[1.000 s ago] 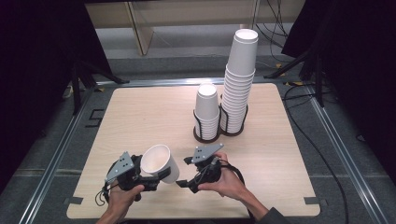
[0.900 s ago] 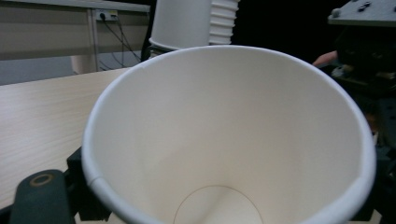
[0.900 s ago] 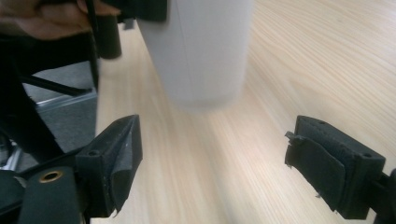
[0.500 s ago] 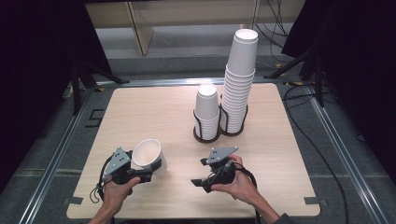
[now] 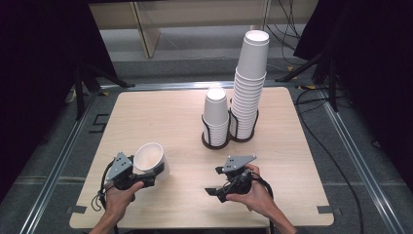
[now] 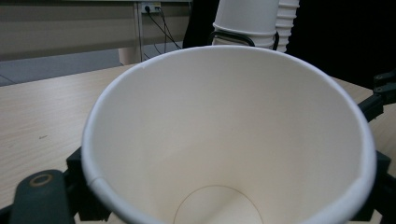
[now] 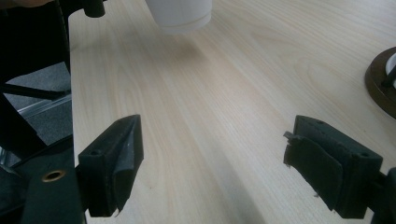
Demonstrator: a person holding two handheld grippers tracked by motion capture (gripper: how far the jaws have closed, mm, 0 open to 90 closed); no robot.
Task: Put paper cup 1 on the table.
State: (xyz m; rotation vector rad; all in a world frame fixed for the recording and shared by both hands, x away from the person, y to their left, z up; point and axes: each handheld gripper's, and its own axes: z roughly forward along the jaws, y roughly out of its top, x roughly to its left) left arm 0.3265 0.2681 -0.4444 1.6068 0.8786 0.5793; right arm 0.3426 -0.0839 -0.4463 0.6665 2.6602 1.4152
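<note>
My left gripper is shut on a single white paper cup near the front left of the table. The cup's mouth tilts up and towards the person. In the left gripper view the cup looms large, with a black jaw pressing on each side of it. The right gripper is at front centre, open, with bare wood between its jaws; in its own view the right gripper points at the cup's base, which is close to the tabletop. Whether the base touches the wood I cannot tell.
Two black wire holders stand at the back centre. One holds a short stack of cups, the other a tall stack. The holder's dark base lies to the right of the right gripper. The wooden table has rounded corners.
The two grippers have drawn apart. The left one has carried the cup left and tipped its mouth upward. The right one has shifted right, away from the cup, and stands open.
</note>
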